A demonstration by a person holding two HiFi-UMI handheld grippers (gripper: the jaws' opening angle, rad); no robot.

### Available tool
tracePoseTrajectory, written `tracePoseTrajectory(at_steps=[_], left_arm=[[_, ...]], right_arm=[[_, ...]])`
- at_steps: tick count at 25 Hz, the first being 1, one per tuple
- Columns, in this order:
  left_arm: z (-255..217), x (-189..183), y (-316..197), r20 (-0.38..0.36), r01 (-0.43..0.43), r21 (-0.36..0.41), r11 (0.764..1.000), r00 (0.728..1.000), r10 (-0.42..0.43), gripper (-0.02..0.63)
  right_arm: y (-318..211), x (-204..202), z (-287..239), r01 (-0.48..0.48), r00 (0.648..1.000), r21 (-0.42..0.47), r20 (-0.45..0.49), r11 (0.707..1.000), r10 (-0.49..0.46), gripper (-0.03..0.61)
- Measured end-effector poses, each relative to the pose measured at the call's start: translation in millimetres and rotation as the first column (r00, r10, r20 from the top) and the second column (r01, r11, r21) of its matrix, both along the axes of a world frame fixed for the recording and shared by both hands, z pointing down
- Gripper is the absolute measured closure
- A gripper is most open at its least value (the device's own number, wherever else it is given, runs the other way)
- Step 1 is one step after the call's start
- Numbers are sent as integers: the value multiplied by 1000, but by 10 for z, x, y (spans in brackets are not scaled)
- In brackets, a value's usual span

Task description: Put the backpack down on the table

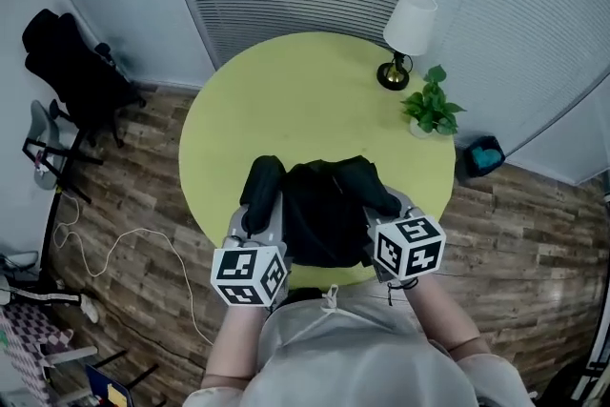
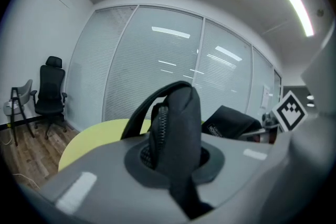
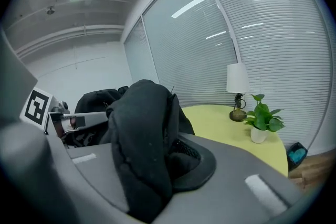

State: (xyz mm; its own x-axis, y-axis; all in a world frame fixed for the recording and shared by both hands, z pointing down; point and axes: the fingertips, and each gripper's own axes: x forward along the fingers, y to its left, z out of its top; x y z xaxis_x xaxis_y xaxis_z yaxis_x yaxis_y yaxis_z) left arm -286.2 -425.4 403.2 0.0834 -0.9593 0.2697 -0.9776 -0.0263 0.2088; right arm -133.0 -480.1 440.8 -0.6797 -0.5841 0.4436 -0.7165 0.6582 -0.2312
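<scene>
The left tongs [image 1: 254,222] and the right tongs [image 1: 389,213] are both squeezed tight on the black backpack [image 1: 324,210]. Each one pinches a soft, padded bit on its own side. The bag hangs between the two tongs, over the near edge of the round yellow table [image 1: 286,91]. Its long side runs forward, the same way the tongs point. A lamp [image 1: 408,33] and a plant [image 1: 431,110] stand well ahead of the right tongs.

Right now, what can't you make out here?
- Head view: whether the backpack touches the table; its own bulk hides its underside.
- Left gripper view: where the left fingers pinch the backpack; folded fabric covers it.
- Head view: the blue thing on the floor, too small to name.
</scene>
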Motion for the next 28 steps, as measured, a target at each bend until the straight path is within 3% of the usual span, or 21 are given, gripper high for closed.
tracePoseTrajectory(at_steps=[12, 19, 28], left_arm=[[301, -860, -1603, 8, -98, -5, 995, 995, 98, 584], [633, -1044, -2108, 25, -107, -19, 994, 994, 107, 584], [1066, -1156, -2413, -15, -89, -94, 992, 996, 88, 583]], right_arm=[[-1542, -764, 256, -105, 994, 0, -10, 994, 105, 551], [-2056, -939, 553, -112, 993, 15, -36, 994, 113, 551], [-2392, -1045, 917, -114, 991, -26, -69, 993, 112, 548]])
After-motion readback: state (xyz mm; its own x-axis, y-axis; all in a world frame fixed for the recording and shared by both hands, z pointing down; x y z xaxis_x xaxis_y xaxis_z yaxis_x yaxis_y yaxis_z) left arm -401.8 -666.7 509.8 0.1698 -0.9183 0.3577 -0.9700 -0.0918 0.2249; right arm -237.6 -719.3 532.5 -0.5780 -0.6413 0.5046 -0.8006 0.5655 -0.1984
